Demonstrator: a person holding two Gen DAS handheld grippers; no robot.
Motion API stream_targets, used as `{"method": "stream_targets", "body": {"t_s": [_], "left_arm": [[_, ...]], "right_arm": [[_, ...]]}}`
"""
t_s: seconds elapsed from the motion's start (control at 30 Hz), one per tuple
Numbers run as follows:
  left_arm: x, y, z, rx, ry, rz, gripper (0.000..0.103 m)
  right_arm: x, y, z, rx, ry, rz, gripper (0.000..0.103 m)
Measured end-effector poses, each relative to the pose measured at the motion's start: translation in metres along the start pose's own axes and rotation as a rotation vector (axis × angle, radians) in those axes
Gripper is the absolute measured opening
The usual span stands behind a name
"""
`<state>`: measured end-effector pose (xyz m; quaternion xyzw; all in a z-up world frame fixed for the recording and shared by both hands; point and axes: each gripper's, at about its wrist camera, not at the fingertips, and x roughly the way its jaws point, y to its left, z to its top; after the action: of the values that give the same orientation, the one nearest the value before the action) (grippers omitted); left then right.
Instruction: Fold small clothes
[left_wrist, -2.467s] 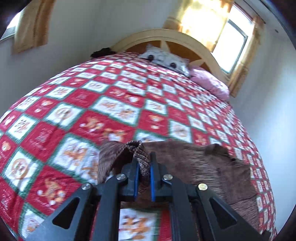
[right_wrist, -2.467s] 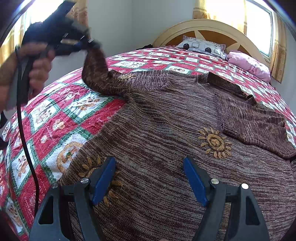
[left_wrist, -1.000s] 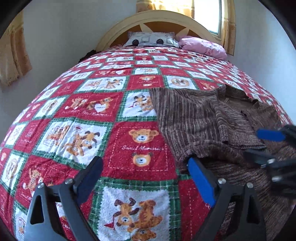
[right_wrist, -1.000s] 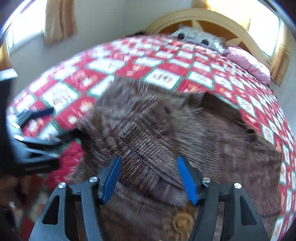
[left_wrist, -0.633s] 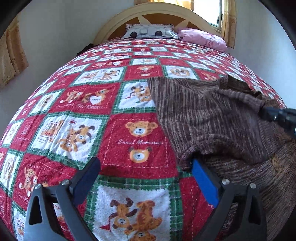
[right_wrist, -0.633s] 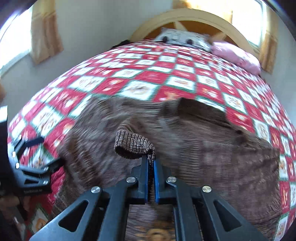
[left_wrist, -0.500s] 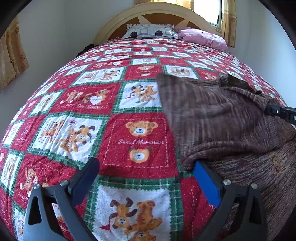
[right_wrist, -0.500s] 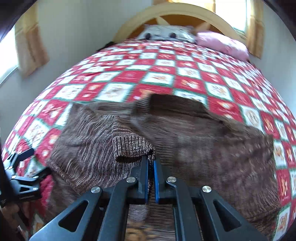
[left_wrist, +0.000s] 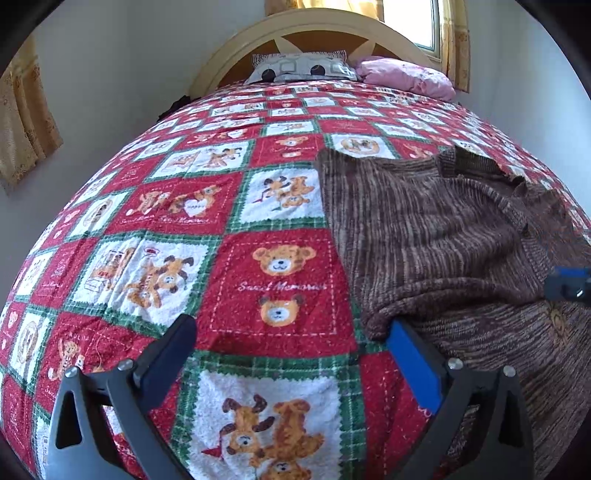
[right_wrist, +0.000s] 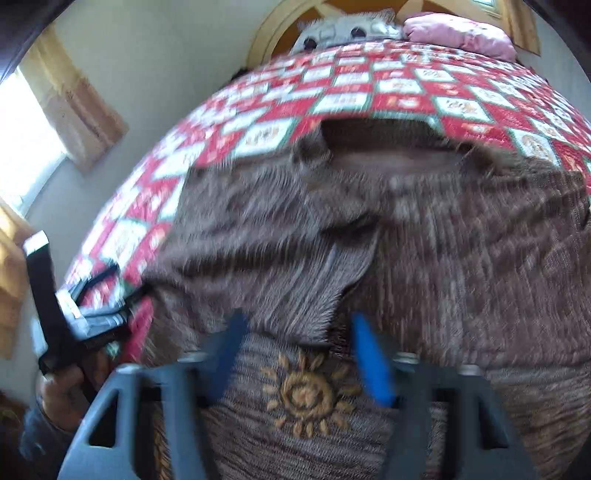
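Note:
A brown knit sweater (left_wrist: 436, 236) with embroidered suns (right_wrist: 308, 395) lies on the bed. Its left sleeve (right_wrist: 266, 254) is folded across the chest. My left gripper (left_wrist: 291, 350) is open and empty, low over the quilt at the sweater's left edge, its right finger (left_wrist: 413, 365) touching the fold. My right gripper (right_wrist: 297, 354) is open and empty above the sweater's middle, just below the sleeve's cuff; this view is blurred. The left gripper also shows in the right wrist view (right_wrist: 92, 306), and the right gripper's tip in the left wrist view (left_wrist: 569, 282).
The bed has a red, white and green teddy-bear quilt (left_wrist: 207, 236). A grey pillow (left_wrist: 299, 68) and a pink pillow (left_wrist: 406, 75) lie by the curved wooden headboard (left_wrist: 236, 55). Curtained windows are on the left wall (right_wrist: 55, 107) and behind the bed.
My right gripper, shut on the sleeve cuff half a second ago, has opened and let it drop onto the sweater's chest. My left gripper has stayed open at the left edge.

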<state>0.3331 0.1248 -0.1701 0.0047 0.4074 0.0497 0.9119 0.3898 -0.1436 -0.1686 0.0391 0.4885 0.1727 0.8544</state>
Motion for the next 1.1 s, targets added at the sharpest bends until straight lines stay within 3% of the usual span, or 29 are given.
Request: {"method": "stream_targets", "body": {"t_s": [0.07,0.2,0.3,0.37,0.4,0.43,0.47,0.5,0.57,0.73,0.8,0.97,1.03,1.07,1.1], "left_arm": [[-0.001,0.0,-0.001,-0.001,-0.005,0.002,0.103],[-0.001,-0.001,-0.001,-0.002,-0.002,0.002,0.103],[-0.002,-0.002,0.0,0.002,-0.007,0.003,0.103],[-0.003,-0.002,-0.001,0.007,-0.012,-0.001,0.103],[-0.003,-0.003,-0.001,0.011,-0.012,0.001,0.103],[-0.003,-0.004,-0.001,0.012,-0.012,0.005,0.103],[-0.003,-0.004,-0.001,0.012,-0.014,0.003,0.103],[-0.004,-0.004,-0.001,0.01,-0.018,0.0,0.103],[-0.008,-0.002,-0.001,-0.003,-0.04,-0.013,0.103],[-0.021,0.011,-0.003,-0.069,-0.113,-0.059,0.103],[-0.021,0.014,-0.003,-0.087,-0.114,-0.074,0.103],[-0.018,0.013,-0.002,-0.08,-0.102,-0.066,0.103],[-0.017,0.008,-0.002,-0.058,-0.093,-0.057,0.103],[-0.016,0.006,-0.002,-0.048,-0.088,-0.051,0.103],[-0.015,0.005,-0.002,-0.04,-0.084,-0.044,0.103]], "right_arm": [[-0.001,0.002,-0.001,-0.021,-0.013,-0.026,0.006],[-0.026,0.006,0.004,-0.036,-0.068,0.02,0.006],[-0.043,0.011,0.003,-0.074,-0.088,-0.028,0.006],[-0.041,0.005,0.003,-0.074,-0.07,-0.057,0.006],[-0.029,-0.002,0.001,-0.085,-0.008,-0.072,0.007],[-0.019,-0.007,-0.002,-0.091,0.032,-0.091,0.007],[-0.012,-0.013,-0.006,-0.089,0.044,-0.125,0.016],[-0.014,-0.018,-0.008,-0.081,0.022,-0.125,0.029],[-0.02,-0.022,-0.008,-0.063,0.003,-0.153,0.036],[-0.039,-0.006,0.011,-0.114,-0.108,-0.091,0.036],[-0.02,0.001,0.028,-0.145,-0.058,-0.157,0.036],[0.02,-0.031,0.05,-0.013,0.008,-0.221,0.036],[0.023,-0.042,0.052,0.021,-0.004,-0.147,0.023],[0.021,-0.041,0.052,0.015,-0.011,-0.122,0.006],[0.017,-0.041,0.051,0.002,-0.017,-0.111,0.005]]}}
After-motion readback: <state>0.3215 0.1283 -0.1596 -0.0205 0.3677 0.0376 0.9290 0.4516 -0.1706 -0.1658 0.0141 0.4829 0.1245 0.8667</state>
